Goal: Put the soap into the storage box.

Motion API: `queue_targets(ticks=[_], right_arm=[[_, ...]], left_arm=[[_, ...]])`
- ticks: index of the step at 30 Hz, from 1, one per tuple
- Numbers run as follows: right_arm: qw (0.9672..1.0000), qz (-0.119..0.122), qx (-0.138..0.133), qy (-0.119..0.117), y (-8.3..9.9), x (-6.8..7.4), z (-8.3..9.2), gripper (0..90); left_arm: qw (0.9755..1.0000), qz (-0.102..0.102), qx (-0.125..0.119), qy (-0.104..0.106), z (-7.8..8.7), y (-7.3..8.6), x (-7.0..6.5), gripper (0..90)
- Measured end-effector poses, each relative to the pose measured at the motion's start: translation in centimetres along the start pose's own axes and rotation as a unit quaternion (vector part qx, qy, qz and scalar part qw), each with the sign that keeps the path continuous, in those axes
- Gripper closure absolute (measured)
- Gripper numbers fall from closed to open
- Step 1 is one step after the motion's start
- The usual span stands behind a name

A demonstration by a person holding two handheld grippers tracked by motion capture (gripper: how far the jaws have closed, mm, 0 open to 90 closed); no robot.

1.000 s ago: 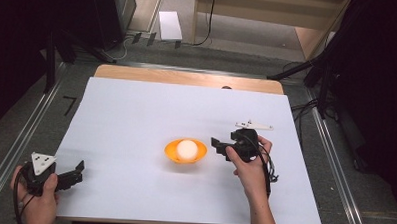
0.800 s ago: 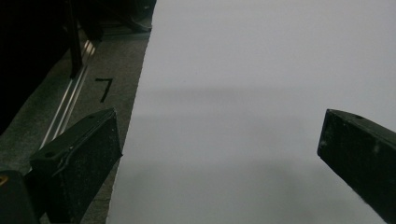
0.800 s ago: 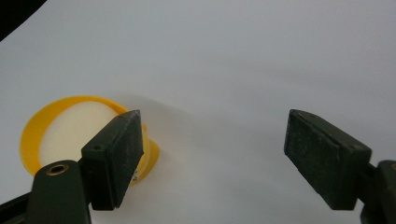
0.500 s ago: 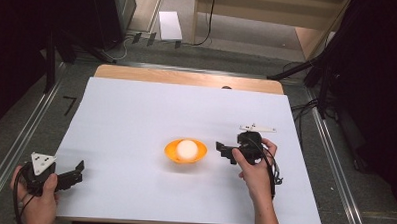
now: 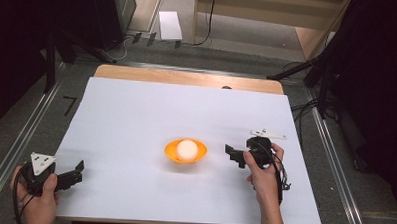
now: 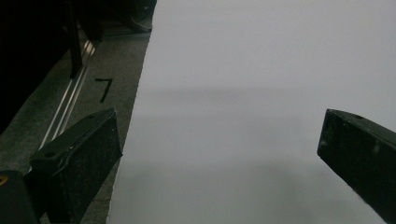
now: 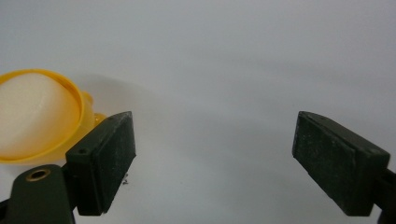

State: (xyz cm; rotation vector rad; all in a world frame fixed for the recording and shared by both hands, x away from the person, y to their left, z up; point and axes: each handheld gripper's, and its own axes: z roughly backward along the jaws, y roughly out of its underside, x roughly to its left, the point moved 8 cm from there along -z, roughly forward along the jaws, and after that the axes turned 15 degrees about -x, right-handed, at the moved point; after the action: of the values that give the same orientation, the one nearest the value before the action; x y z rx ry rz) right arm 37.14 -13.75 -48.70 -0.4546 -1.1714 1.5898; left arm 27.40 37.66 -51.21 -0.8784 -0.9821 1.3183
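An orange bowl (image 5: 200, 155) sits near the middle of the white table (image 5: 151, 110) with a white ball (image 5: 185, 149) in it. My right gripper (image 5: 232, 155) stands open just right of the bowl, a small gap between them, nothing between its jaws. In the right gripper view the bowl (image 7: 84, 116) and ball (image 7: 35, 112) lie at the left, beside the left jaw. My left gripper (image 5: 76, 172) rests open at the table's front left corner, far from the bowl. The left gripper view has its jaws wide apart over the white surface (image 6: 261, 93).
The table's left edge runs next to grey floor with a metal rail (image 6: 70, 102) and a black mark (image 6: 105, 87). A wooden strip (image 5: 187, 77) borders the far edge. Cables (image 5: 307, 106) lie on the floor at the right.
My right gripper has drawn back from the bowl, toward the right and nearer the front edge. The left gripper has stayed in place.
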Motion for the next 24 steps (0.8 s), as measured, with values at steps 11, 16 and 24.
queue_targets(ticks=[11, 16, 24], right_arm=[[0.9997, -0.012, -0.006, 0.021, 1.3, -2.4, 0.8, 13.7], [0.9994, -0.014, -0.010, 0.031, 1.7, -3.5, 1.4, 13.7], [0.9983, -0.031, -0.014, 0.048, 3.0, -5.6, 2.2, 13.9]], left_arm=[[1.0000, 0.001, 0.001, -0.001, 0.0, 0.0, 0.0, 0.2], [1.0000, 0.000, 0.000, 0.000, 0.0, 0.0, 0.0, 0.2], [1.0000, -0.001, 0.002, -0.001, 0.0, 0.0, 0.0, 0.2]])
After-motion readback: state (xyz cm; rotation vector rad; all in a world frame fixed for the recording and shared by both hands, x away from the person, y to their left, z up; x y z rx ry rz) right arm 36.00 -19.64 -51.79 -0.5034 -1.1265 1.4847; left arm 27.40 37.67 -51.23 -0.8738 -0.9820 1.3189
